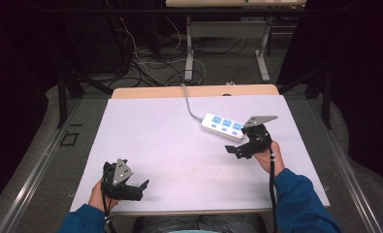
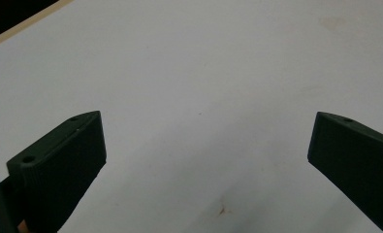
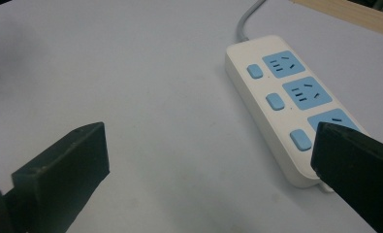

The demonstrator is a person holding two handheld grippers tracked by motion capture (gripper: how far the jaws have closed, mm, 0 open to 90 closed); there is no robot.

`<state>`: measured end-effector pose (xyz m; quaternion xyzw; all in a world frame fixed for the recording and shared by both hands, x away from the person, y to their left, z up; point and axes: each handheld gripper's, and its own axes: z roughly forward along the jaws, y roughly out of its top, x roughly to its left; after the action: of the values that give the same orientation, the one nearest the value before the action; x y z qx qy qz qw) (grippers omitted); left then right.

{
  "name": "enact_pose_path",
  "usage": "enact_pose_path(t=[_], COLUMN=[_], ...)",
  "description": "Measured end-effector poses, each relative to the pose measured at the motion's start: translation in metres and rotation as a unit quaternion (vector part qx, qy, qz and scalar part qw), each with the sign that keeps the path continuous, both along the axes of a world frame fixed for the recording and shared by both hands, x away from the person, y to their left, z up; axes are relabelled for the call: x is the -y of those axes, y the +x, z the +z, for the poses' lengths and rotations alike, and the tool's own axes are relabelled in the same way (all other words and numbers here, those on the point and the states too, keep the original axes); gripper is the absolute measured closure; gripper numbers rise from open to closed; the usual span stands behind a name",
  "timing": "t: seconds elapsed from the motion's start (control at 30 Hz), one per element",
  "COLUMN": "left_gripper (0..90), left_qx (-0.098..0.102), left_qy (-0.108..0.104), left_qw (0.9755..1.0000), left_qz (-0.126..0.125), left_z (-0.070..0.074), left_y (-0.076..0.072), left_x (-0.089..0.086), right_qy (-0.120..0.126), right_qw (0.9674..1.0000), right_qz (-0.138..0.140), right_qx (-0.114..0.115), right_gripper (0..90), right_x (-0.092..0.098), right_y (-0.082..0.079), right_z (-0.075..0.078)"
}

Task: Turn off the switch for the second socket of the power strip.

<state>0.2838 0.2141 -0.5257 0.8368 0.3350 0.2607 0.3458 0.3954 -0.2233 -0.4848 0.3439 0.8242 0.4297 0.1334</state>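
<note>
Ahead of my left gripper the table lies bare, wide room to pass. My right gripper has the power strip just beside it, perhaps touching; its grey cord bars the far edge.

The high view looks forward and down over the whole pale grey table top, while both gripper views skim it closely, the right sharing the far-right white, blue-socketed power strip.

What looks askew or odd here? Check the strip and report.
Nothing damaged or spilled. The power strip lies at a slant to the table edges, nothing plugged in. A small brownish stain marks the surface near the left gripper.
</note>
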Motion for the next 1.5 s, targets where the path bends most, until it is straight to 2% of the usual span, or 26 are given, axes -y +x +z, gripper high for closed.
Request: enact_pose_path(t=[0.4,0.73,1.03,1.43,1.5], left_gripper=[0.1,0.1,0.1,0.1,0.1], left_qx=[0.0,-0.001,-0.002,0.001,0.0], left_qy=[0.001,0.004,0.003,0.003,0.003], left_qw=[1.0,1.0,1.0,1.0,1.0], left_qz=[0.001,0.0,0.0,0.001,0.0], left_z=[0.0,0.001,0.0,0.0,0.0], left_y=[0.0,0.0,0.0,0.001,0.001], left_x=[0.001,0.001,0.001,0.002,0.002], right_qy=[-0.005,-0.029,-0.039,-0.057,-0.061], right_qw=[1.0,0.9995,0.9992,0.9984,0.9981], right_qz=[0.003,0.008,0.013,-0.006,-0.005], right_qx=[0.0,0.0,0.002,0.008,0.003], right_gripper=[0.0,0.0,0.0,0.0,0.0], right_x=[0.011,0.018,0.025,0.044,0.046], right_y=[-0.024,-0.044,-0.062,-0.086,-0.089], right_z=[0.0,-0.005,-0.009,-0.019,-0.02])
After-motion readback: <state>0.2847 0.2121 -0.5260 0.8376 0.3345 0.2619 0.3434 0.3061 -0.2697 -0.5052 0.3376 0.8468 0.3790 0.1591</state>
